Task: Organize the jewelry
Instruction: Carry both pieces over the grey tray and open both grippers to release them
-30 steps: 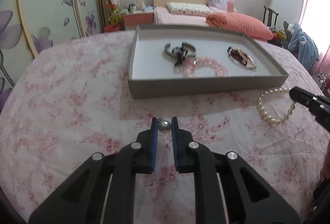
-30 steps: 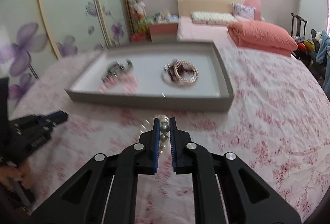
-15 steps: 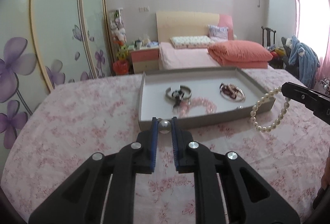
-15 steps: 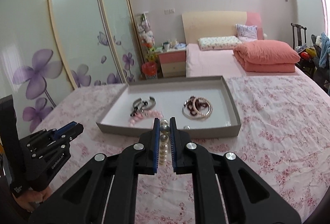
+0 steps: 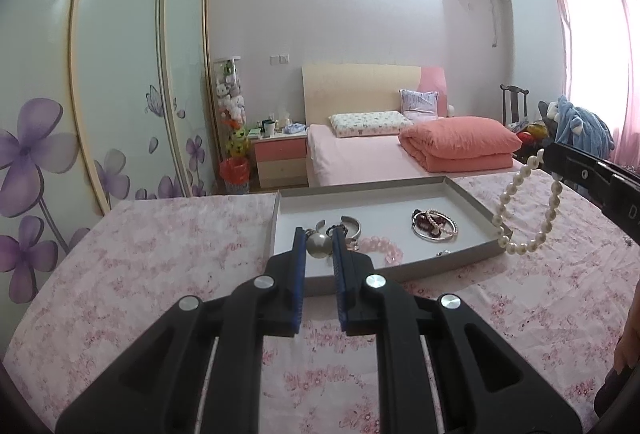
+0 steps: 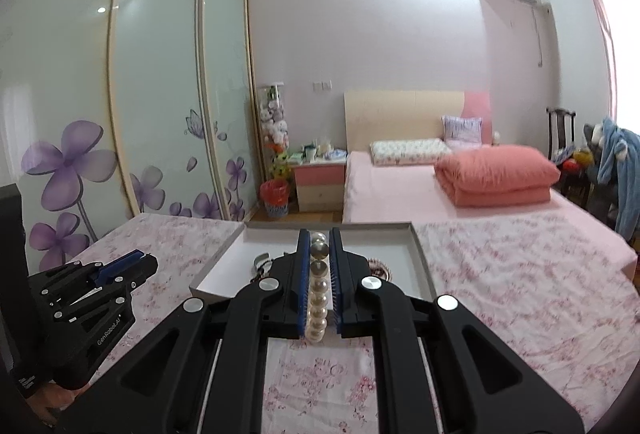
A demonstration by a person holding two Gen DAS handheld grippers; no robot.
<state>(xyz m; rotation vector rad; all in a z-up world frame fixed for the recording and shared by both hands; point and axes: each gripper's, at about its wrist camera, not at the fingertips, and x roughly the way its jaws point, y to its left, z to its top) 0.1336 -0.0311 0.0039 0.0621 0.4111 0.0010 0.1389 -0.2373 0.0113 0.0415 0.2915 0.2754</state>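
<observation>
A grey tray (image 5: 486, 220) sits on the pink floral cloth; it also shows in the right wrist view (image 6: 420, 258). In it lie a silver bangle (image 5: 352, 226), a pink bead bracelet (image 5: 382, 254) and a dark red and pearl bracelet set (image 5: 434, 228). My left gripper (image 5: 319, 248) is shut on a single large pearl (image 5: 319, 246), held above the tray's near left edge. My right gripper (image 6: 320, 266) is shut on a white pearl bracelet (image 6: 318, 298), which hangs in a loop (image 5: 528, 210) over the tray's right edge.
The floral cloth (image 5: 140, 254) covers the table all round the tray. Behind stand a bed with a salmon quilt (image 5: 456, 142), a pink nightstand (image 5: 280, 158), sliding wardrobe doors (image 5: 120, 94) at left and a chair with clothes (image 5: 576, 126) at right.
Both grippers have risen and moved toward the tray. The pearl bracelet came up off the cloth and now hangs from the right gripper. The left gripper still holds the single pearl.
</observation>
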